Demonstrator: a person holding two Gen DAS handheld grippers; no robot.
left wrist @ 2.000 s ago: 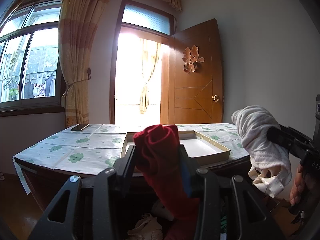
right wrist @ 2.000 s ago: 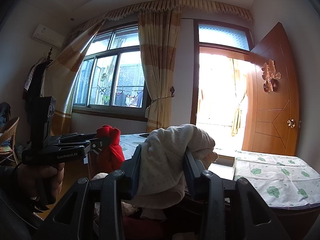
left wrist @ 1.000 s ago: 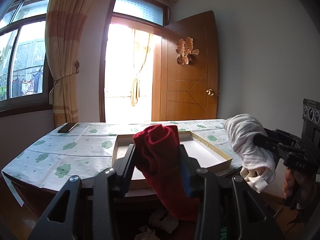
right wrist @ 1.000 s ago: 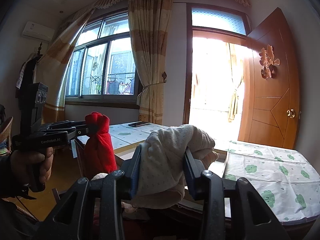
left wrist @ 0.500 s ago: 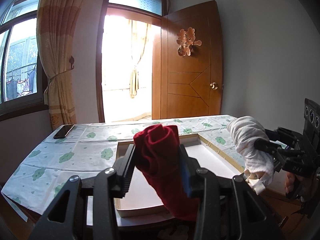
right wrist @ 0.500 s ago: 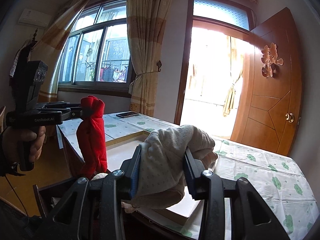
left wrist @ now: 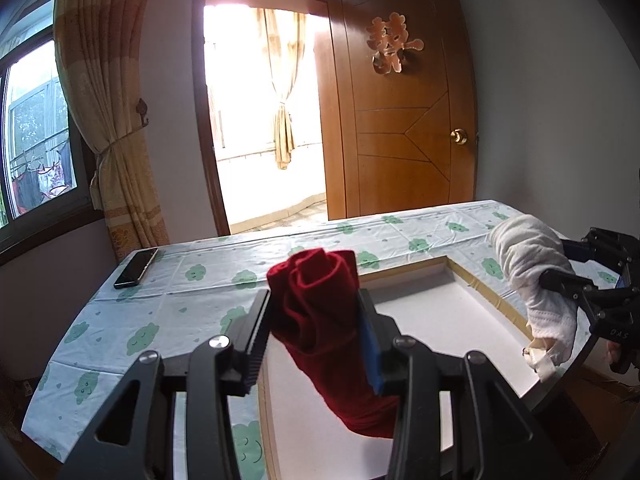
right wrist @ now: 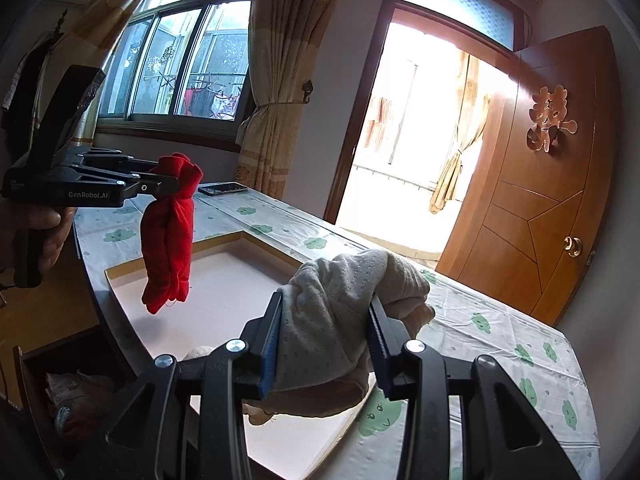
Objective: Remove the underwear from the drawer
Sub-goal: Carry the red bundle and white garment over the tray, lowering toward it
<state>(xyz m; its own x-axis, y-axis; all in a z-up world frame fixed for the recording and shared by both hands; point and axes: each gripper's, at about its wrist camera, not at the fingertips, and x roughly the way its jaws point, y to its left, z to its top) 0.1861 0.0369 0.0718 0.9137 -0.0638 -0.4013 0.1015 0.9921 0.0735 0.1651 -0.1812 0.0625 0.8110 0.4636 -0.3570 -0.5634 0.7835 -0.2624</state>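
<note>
Left-wrist view. The left gripper (left wrist: 314,308) is clenched on a rolled red underwear (left wrist: 320,312): both pads press its sides, its rolled top stands above the jaws, and its loose lower end hangs below them, over the near left part of a shallow white tray (left wrist: 436,312). The tray has a tan rim and lies on a table (left wrist: 168,300) covered by a pale cloth printed with green clouds. At far left on the cloth lies a dark phone (left wrist: 136,267). At the right edge the right gripper (left wrist: 560,280) reaches in, grasping a white underwear (left wrist: 532,264) above the tray's right rim — a few fingertips of the person's hand show behind its handle.

Right-wrist view. The right gripper (right wrist: 324,332) is closed on the white underwear (right wrist: 344,312), a bunched, dotted garment that bulges above and to the right of the jaws and sags beneath them, above the tray's (right wrist: 224,280) near edge. To the left, the left gripper (right wrist: 176,184) holds the red underwear (right wrist: 170,232) clear of the tray floor; its shadow falls on the white surface below. A person's hand (right wrist: 44,232) grips that gripper's handle. At lower left an open drawer (right wrist: 24,364) under the table — its interior dim — holds more crumpled fabric. Beyond the table stand a curtained window (right wrist: 180,64) and an open wooden door (right wrist: 540,184).
</note>
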